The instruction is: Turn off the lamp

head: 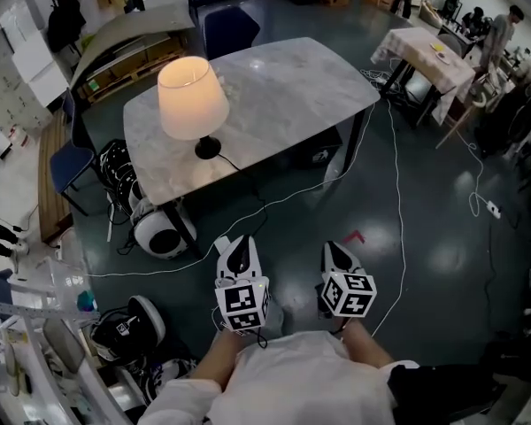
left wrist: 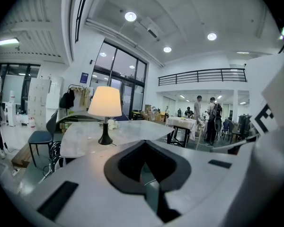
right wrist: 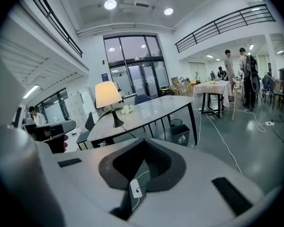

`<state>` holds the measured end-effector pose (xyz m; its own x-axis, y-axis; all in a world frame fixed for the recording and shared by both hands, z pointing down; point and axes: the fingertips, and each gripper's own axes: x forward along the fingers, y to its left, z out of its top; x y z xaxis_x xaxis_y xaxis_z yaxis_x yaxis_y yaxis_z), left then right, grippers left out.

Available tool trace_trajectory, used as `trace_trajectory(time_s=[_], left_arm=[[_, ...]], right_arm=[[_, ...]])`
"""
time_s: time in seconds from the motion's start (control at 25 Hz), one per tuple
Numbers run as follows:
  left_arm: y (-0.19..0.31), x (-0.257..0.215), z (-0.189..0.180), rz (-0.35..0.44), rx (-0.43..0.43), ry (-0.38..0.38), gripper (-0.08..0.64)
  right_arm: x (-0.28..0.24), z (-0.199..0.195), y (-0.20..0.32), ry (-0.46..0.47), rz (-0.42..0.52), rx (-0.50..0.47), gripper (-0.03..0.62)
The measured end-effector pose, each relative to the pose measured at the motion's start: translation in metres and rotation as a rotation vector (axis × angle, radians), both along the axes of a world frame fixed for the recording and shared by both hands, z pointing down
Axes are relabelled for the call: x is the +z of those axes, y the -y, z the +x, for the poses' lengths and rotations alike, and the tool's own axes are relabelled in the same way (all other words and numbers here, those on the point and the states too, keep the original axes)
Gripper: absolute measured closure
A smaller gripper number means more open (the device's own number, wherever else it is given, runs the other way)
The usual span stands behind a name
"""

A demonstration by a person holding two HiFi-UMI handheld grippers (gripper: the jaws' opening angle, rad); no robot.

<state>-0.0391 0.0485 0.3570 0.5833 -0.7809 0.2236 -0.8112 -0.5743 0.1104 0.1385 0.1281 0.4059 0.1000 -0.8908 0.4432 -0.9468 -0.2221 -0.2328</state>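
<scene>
Lamp [head: 195, 103] lit, cream shade glowing, black stem and round black base. It stands upright on the grey marble-look table [head: 292, 78], toward the 9 o'clock end of the top in the head view. From the two grippers it lies at about 11 o'clock, well apart from both, with open floor between.

Left gripper [head: 239, 253]: claw pressed together, nothing pinched. Its own view shows the dark pads meeting in a point and the lamp [left wrist: 105, 109] beyond, at roughly 11 o'clock above the tips.

Right gripper [head: 339, 257]: claw likewise pressed together, nothing between the pads. In its view the lamp [right wrist: 109, 98] also sits at 11 o'clock, on the near-left corner of the table. A small white block [right wrist: 136, 188] on a thin white cable shows through the gap under the closed jaws; cannot tell what it belongs to.

Both grippers are held side by side low in the head view, marker cubes facing the camera, tips aimed at 12 o'clock toward the table.

A black cord [head: 241, 172] leaves the lamp base toward 4 o'clock and drops over the table edge. A white cable [head: 398, 193] runs down the floor at the table's 3 o'clock side. Dark blue chair [head: 230, 27] at the table's 12 o'clock side. A cloth-covered table [head: 420, 47] stands at 2 o'clock, people near it.
</scene>
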Motion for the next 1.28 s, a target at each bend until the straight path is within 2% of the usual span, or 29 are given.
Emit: trace_trajectory(time_s=[0.28,0.64,1.08,1.28], left_arm=[[0.066,0.000,0.009,-0.008,-0.019,-0.011,0.561],[0.140,0.008,0.003,-0.031,-0.058,-0.014,0.561],[0.164,0.023,0.003,-0.073,-0.076,0.009,0.561],[0.167,0.032,-0.002,-0.095,-0.114,0.024,0.561]], right_arm=[[0.001,0.014,0.064,0.014,-0.019,-0.017,0.592],[0.004,0.010,0.146,0.017,-0.035,-0.080,0.592],[0.018,0.006,0.176,0.048,-0.071,-0.134,0.592],[0.026,0.003,0.184,0.061,-0.085,-0.187,0.592]])
